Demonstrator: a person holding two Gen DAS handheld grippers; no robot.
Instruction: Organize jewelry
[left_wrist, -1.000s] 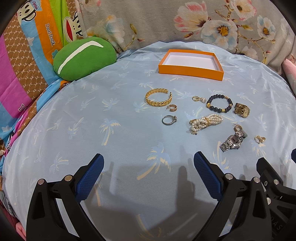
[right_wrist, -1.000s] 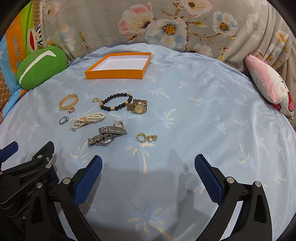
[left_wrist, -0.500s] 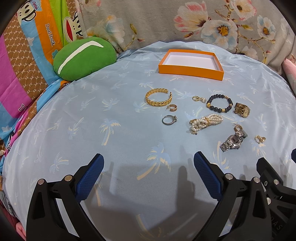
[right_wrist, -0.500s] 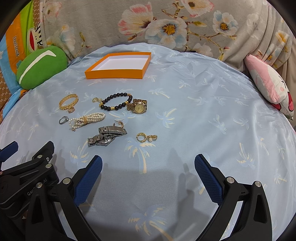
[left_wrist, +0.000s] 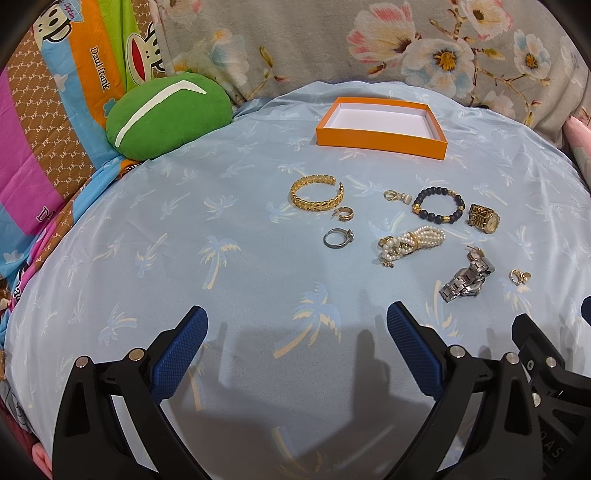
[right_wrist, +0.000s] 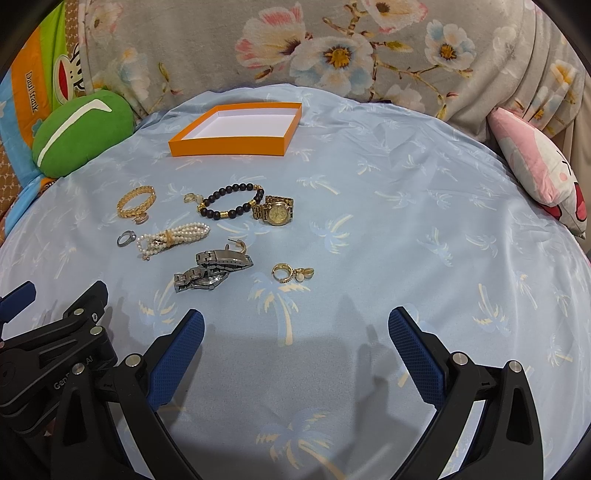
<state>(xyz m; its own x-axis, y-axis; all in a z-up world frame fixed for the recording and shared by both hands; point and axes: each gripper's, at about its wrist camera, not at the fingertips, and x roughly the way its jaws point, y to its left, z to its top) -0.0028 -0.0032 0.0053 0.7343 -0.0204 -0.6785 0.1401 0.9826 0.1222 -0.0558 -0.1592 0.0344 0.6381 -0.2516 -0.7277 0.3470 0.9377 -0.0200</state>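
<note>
Palm-print blue bedsheet (left_wrist: 221, 229) carries the jewelry scattered in front of the empty orange box (left_wrist: 382, 138), while the left gripper (left_wrist: 295, 332) and right gripper (right_wrist: 295, 334) hover nearer still, jaws wide and holding nothing. On this soft sheet, small pieces like the silver ring (left_wrist: 338, 237) could slip from the pads, and the pearl bracelet (left_wrist: 412, 243) could snag.

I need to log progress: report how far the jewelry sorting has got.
Done: nothing; the orange box holds no jewelry. In hand: nothing; the left claw and right claw are both open, above the sheet. Left: every piece, including the gold cuff, bead bracelet, pearls, gold watch and silver watch.
</note>
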